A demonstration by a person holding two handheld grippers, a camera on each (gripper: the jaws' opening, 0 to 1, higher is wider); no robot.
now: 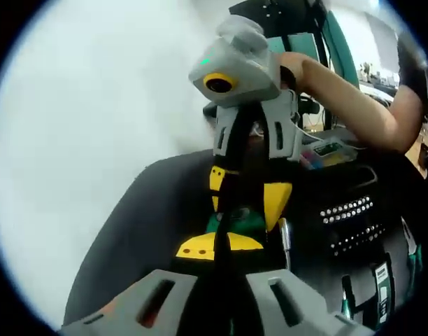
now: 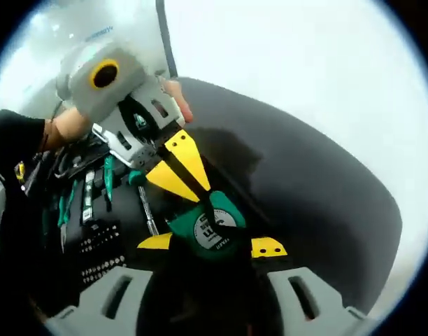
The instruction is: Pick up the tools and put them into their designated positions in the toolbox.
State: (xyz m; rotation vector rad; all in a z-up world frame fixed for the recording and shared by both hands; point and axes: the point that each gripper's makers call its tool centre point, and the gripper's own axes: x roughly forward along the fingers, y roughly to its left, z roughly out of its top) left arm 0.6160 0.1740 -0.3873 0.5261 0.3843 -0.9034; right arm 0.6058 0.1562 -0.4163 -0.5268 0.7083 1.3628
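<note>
Black foam toolbox [image 2: 319,203]; both grippers' yellow tips on round green tape measure [image 2: 210,229].

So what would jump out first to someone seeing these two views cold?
Probably the two grippers meeting over the open toolbox: in the right gripper view, the right gripper and the left gripper both close their yellow-tipped jaws on a round green tool. Next, the rows of bits and green-handled tools in the toolbox tray.
</note>
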